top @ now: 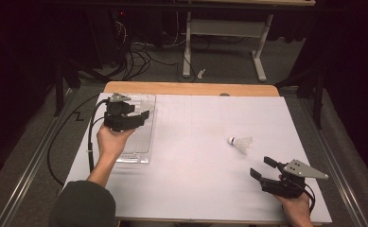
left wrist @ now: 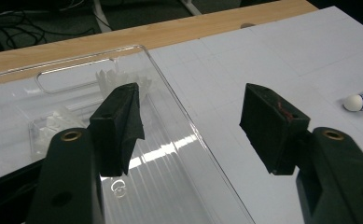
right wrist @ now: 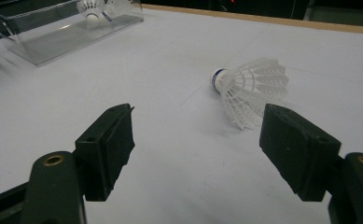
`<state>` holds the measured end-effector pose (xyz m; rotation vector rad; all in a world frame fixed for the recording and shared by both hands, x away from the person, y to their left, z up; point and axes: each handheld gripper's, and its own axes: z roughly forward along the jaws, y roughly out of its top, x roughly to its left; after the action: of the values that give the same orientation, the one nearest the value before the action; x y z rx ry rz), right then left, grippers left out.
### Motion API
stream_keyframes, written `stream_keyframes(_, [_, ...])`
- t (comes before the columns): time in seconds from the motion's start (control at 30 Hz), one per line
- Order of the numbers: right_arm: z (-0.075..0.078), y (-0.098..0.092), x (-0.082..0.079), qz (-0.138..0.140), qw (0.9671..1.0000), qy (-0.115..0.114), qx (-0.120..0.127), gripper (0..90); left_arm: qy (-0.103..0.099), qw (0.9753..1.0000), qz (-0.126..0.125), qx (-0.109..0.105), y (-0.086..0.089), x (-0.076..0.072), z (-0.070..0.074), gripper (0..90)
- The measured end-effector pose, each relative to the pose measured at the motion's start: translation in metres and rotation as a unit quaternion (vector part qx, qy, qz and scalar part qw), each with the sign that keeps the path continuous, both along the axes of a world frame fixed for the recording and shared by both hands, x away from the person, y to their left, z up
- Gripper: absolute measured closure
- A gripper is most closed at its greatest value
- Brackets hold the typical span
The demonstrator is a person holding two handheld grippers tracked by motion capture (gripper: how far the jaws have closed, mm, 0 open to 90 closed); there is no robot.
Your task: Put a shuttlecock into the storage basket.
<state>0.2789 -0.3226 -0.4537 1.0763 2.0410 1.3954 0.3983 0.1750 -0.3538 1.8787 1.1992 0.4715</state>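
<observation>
From the high view: clear plastic tray (top: 139,142) at nine o'clock on the white table (top: 196,189), left gripper (top: 141,115) hovering over it with jaws spread, nothing held. Out at four o'clock, one white shuttlecock (top: 240,143) lying on its side, right gripper (top: 261,169) just beyond it toward five o'clock, jaws apart and empty. Over to the left gripper view: tray rim (left wrist: 179,112) running between the open pads (left wrist: 121,121), pale feathered shapes at eleven o'clock inside the tray, blurred but likely shuttlecocks (left wrist: 118,79) already stowed; loose shuttlecock's cork (left wrist: 355,102) peeking in at three o'clock. Now the right gripper view: shuttlecock (right wrist: 251,88) at one o'clock, cork pointing left, near the right pad (right wrist: 296,149) but untouched; tray (right wrist: 53,35) at eleven o'clock with at least one shuttlecock (right wrist: 91,10) in it. Partly done by the look of things: last bird not yet grasped, carry and drop to come.
</observation>
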Motion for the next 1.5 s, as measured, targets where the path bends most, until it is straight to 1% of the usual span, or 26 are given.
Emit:
stream_keyframes(0.1, [0.0,0.0,0.0,0.0,1.0,0.0,0.0,26.6,-0.005,1.0,-0.001,-0.008,0.0,-0.004,0.0,38.8])
stream_keyframes(0.2, [0.0,0.0,0.0,0.0,1.0,0.0,0.0,26.6,-0.006,1.0,-0.002,-0.006,0.001,-0.006,-0.002,38.8])
stream_keyframes(0.37, [0.0,0.0,0.0,0.0,1.0,0.0,0.0,26.6,-0.008,0.9999,-0.005,-0.014,0.001,-0.011,-0.004,38.7])
stream_keyframes(0.43, [0.0,0.0,0.0,0.0,1.0,0.0,-0.001,26.6,-0.007,0.9999,-0.007,-0.014,0.0,-0.012,-0.004,38.7])
stream_keyframes(0.63, [0.0,0.0,0.0,0.0,1.0,0.0,0.0,26.6,-0.013,0.9997,-0.011,-0.015,0.0,-0.018,-0.005,38.8])
stream_keyframes(0.73, [0.0,0.0,0.0,0.0,1.0,0.0,0.0,26.6,-0.017,0.9996,-0.012,-0.02,0.0,-0.021,-0.005,38.8])
stream_keyframes(0.87, [0.0,0.0,0.0,0.0,1.0,0.0,0.0,26.6,-0.022,0.9994,-0.014,-0.023,0.002,-0.025,-0.005,39.0])
stream_keyframes(1.07, [0.0,0.0,0.0,0.0,1.0,0.0,0.0,26.6,-0.023,0.9992,-0.016,-0.028,0.004,-0.03,-0.007,39.1])
stream_keyframes(1.43, [0.0,0.0,0.0,0.0,1.0,0.001,0.0,26.5,-0.029,0.9986,-0.013,-0.043,0.011,-0.039,-0.011,39.2])
stream_keyframes(1.5, [0.0,0.0,0.0,0.0,1.0,0.001,0.0,26.5,-0.028,0.9986,-0.013,-0.042,0.012,-0.041,-0.011,39.3])
